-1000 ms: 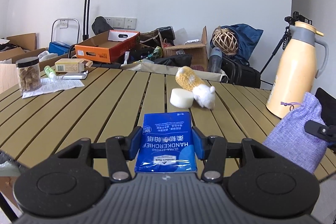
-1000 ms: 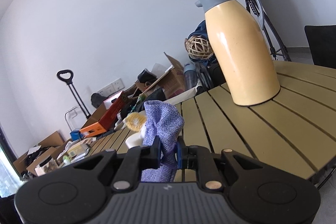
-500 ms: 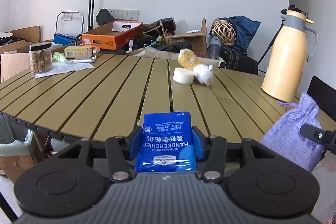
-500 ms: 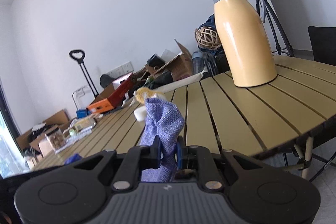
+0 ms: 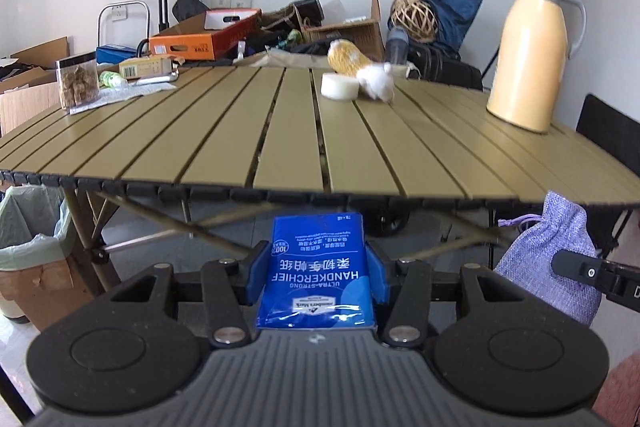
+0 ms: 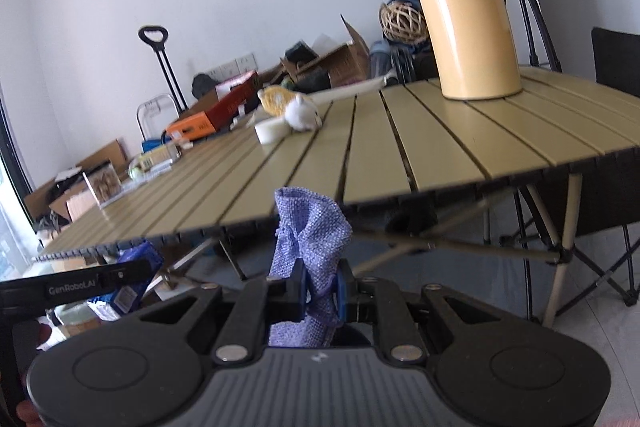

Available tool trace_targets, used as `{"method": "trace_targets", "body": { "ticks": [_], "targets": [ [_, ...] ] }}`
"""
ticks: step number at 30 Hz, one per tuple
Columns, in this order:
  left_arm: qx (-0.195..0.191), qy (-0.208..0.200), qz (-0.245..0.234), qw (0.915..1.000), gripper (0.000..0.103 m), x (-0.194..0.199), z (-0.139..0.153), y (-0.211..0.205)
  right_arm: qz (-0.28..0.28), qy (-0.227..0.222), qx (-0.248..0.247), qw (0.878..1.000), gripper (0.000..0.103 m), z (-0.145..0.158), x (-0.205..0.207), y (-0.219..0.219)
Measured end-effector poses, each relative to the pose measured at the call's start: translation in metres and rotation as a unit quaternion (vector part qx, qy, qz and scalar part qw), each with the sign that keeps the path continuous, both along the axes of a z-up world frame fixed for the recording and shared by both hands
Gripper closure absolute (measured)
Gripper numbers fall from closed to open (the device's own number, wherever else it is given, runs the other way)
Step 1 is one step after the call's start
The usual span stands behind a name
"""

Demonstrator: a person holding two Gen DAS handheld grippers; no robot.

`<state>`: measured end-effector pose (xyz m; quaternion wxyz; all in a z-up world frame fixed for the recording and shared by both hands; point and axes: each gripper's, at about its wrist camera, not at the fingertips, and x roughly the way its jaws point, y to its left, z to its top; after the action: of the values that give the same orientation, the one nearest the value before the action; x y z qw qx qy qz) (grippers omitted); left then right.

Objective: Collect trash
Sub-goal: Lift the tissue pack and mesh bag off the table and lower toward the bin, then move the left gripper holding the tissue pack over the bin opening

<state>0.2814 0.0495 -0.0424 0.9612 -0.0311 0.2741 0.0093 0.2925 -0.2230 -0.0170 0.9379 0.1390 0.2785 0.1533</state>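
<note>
Left claw [image 5: 316, 277] clamps one blue tissue pack [image 5: 317, 277], right claw [image 6: 319, 285] pinches one purple pouch [image 6: 310, 251] (both held off the table [image 5: 280, 131])

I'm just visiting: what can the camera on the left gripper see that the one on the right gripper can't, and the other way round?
Only the left wrist view shows the bag-lined trash bin on the floor and the front of the blue handkerchief pack clamped in the left gripper.

Only the right wrist view shows the right gripper pinching the purple pouch head-on, plus the folding chair.

Both show the slatted table, the yellow thermos, the white tape roll and the plush toy.
</note>
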Motion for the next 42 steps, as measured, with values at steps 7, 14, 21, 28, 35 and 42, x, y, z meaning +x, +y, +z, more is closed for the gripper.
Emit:
{"method": "trace_targets", "body": {
  "ticks": [7,14,21,28,35,42],
  "targets": [
    [0.020,0.021,-0.011,0.9995,0.052,-0.015,-0.017,-0.005,0.002,0.027,-0.017,0.999,0.089,-0.014,-0.013,-0.001],
    [0.044,0.046,-0.021,0.9977,0.052,-0.026,-0.040,-0.008,0.003,0.056,-0.039,0.998,0.089,-0.031,-0.020,-0.003],
    [0.058,0.084,-0.024,0.9945,0.052,-0.034,-0.066,-0.002,-0.004,0.082,-0.060,0.995,0.089,-0.048,-0.021,-0.011],
    [0.060,0.111,-0.017,0.9918,0.052,-0.034,-0.081,0.005,-0.015,0.105,-0.067,0.992,0.089,-0.060,-0.017,-0.017],
    [0.061,0.128,-0.014,0.9898,0.052,-0.028,-0.086,0.003,-0.023,0.120,-0.068,0.990,0.089,-0.066,-0.011,-0.017],
    [0.058,0.140,-0.015,0.9884,0.052,-0.024,-0.089,0.001,-0.025,0.128,-0.071,0.989,0.089,-0.068,-0.006,-0.015]
  ]
}}
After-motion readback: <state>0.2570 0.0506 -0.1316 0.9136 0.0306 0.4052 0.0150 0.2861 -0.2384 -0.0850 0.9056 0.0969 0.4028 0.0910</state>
